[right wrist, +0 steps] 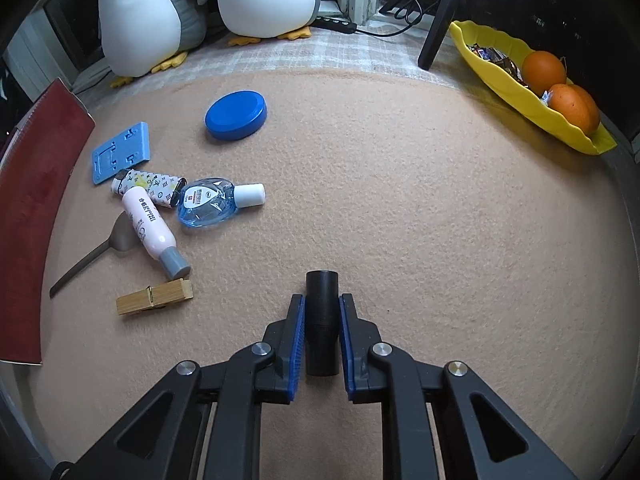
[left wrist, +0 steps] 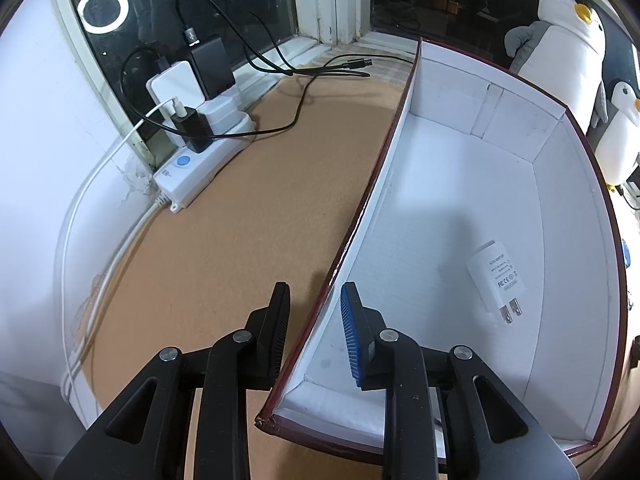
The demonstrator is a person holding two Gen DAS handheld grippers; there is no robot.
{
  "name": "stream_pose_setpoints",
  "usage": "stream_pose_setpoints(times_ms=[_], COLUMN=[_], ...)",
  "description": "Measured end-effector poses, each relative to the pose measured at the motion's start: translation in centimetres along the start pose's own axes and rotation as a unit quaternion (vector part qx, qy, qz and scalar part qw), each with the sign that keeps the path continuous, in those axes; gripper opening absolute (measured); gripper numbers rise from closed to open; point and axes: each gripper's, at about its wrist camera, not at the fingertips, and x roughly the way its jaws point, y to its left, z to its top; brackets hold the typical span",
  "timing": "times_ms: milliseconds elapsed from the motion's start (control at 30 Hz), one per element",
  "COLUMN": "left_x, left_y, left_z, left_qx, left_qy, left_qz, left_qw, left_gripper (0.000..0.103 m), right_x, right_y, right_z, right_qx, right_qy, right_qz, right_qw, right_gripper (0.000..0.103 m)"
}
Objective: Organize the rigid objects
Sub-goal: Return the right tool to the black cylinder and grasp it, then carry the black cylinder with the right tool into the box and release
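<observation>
My left gripper point(left wrist: 316, 300) is open and straddles the near left wall of a white-lined, red-edged box point(left wrist: 384, 168), one finger outside and one inside. A white plug adapter point(left wrist: 498, 276) lies on the box floor. My right gripper point(right wrist: 322, 312) is shut on a black cylinder point(right wrist: 322, 320) just above the tan mat. To its left lie a blue round lid point(right wrist: 236, 115), a blue flat stand point(right wrist: 120, 152), a patterned lighter point(right wrist: 150, 186), a clear blue bottle point(right wrist: 212, 200), a pink bottle point(right wrist: 152, 232), a grey spoon point(right wrist: 100, 250) and a wooden clothespin point(right wrist: 154, 297).
A white power strip point(left wrist: 200, 160) with chargers and cables sits by the window. Plush penguins point(right wrist: 204, 8) stand at the mat's far edge. A yellow dish point(right wrist: 532, 92) of oranges and sweets is at the right. The box's red outer wall point(right wrist: 28, 216) borders the mat's left.
</observation>
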Motion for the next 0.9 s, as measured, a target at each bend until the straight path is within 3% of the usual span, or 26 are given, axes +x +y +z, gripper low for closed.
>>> stream_pose_setpoints(times_ms=[200, 367, 667, 900], left_x=[-0.3, -0.4, -0.3, 0.0], left_y=[-0.1, 0.0, 0.0, 0.1], left_z=[0.0, 0.0, 0.0, 0.2], left_qx=[0.0, -0.001, 0.0, 0.0], left_qy=[-0.002, -0.002, -0.004, -0.005], left_qz=[-0.001, -0.003, -0.009, -0.01], left_qw=[1.0, 1.0, 1.0, 0.9999], left_gripper=[0.025, 0.025, 0.025, 0.025], right_x=[-2.2, -5.4, -9.7, -10.8], right_y=[0.8, 3.8, 14.3, 22.9], right_z=[0.1, 1.5, 5.0, 7.0], right_qx=[0.0, -0.031, -0.122, -0.196], right_qy=[-0.018, -0.047, -0.089, -0.105], right_qz=[0.016, 0.043, 0.108, 0.132], right_qw=[1.0, 0.998, 0.983, 0.966], right_gripper=[0.015, 0.015, 0.015, 0.015])
